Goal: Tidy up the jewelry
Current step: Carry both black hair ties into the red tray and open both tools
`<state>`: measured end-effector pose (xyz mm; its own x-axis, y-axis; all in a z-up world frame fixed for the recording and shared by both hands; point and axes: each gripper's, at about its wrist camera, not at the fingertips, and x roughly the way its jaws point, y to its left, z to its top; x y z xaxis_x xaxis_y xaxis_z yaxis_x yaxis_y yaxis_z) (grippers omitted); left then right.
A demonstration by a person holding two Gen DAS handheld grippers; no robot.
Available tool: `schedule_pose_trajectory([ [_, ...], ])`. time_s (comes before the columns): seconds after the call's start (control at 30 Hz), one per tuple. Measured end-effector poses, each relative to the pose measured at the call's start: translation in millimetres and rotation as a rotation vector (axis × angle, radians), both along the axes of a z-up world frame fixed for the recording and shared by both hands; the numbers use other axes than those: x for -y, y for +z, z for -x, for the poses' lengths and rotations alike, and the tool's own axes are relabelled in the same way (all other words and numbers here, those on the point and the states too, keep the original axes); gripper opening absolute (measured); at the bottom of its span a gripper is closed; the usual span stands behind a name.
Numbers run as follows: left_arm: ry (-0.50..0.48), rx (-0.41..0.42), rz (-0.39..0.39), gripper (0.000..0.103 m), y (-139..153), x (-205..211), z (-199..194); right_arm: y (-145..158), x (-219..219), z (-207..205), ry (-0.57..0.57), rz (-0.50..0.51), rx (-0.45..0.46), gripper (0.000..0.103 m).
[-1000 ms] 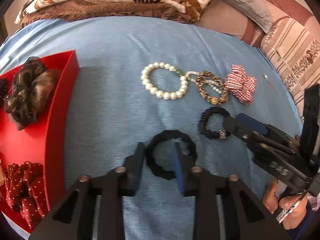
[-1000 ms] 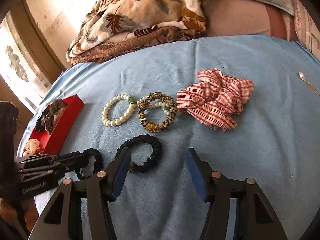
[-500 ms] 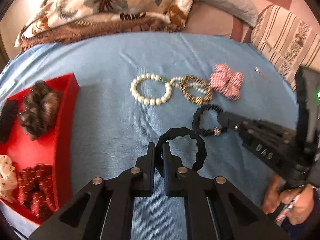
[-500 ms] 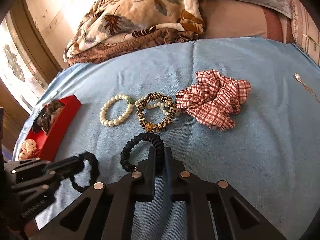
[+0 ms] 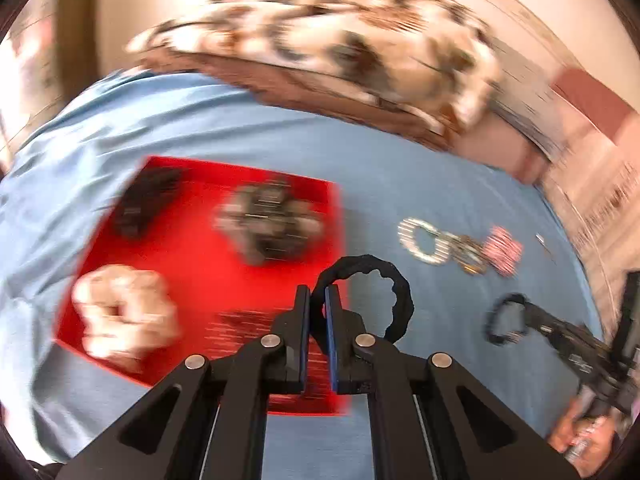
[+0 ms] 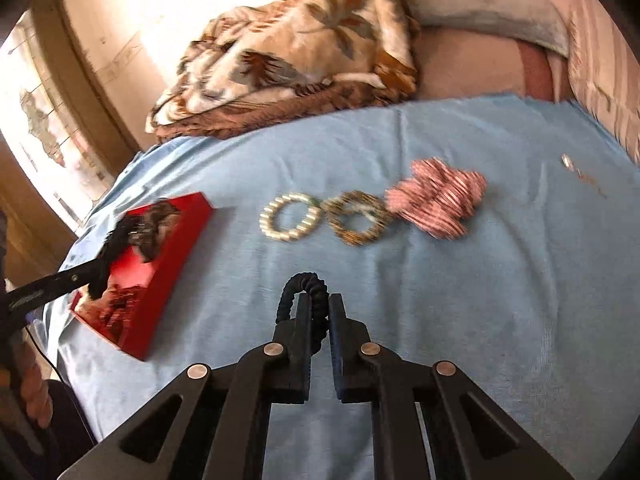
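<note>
left gripper [image 5: 317, 295]: clamped on black band [image 5: 394, 300]; most of the loop sticks out to the right of the jaws, held over the right edge of the red tray [image 5: 192, 248]
right gripper [image 6: 319, 303]: clamped on ribbed band [image 6: 306, 282]; only the top arc shows above the fingers, the rest is hidden between and behind them
red tray: on blue sheet [image 6: 460, 300]; left view is badly blurred, so its contents read only as 4 smeared lumps: dark one far left, brown one [image 5: 268, 224] mid, pale one [image 5: 124, 316] near left, red patterned one partly behind the left gripper
tray in right view: far left, partly covered by the other gripper and its band
pearl bracelet [image 6: 289, 217]: flat on sheet, just beside leopard bracelet [image 6: 360, 218]; whether they touch is unclear
check scrunchie [image 6: 438, 196]: right of the leopard bracelet, touching or overlapping it, streaked by blur
small metal item [image 6: 568, 162]: far right on sheet, too small and blurred to identify
blanket [image 6: 296, 56]: heaped beyond sheet, top cut off
person: only a hand [image 5: 588, 440] at lower right of the left view, cut by the frame edge
</note>
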<state>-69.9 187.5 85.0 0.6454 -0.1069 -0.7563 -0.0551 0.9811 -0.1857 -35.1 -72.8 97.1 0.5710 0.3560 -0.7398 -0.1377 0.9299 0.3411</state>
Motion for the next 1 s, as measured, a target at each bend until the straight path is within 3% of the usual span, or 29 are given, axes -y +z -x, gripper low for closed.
schedule_pose_trajectory([
  [0.23, 0.13, -0.049, 0.039, 0.007, -15, -80, -24, 38, -81, -16, 0.135, 0.0, 0.029, 0.009],
  [0.5, 0.157, -0.078, 0.084, 0.007, -37, -112, -44, 52, -198, -72, 0.268, -0.046, 0.005, 0.009],
  [0.77, 0.197, -0.106, 0.144, 0.007, -49, -133, -54, 16, -288, -145, 0.338, 0.009, -0.083, 0.009],
  [1.0, 0.249, -0.114, 0.127, 0.007, -55, -142, -60, -27, -308, -178, 0.332, 0.021, -0.17, 0.011],
])
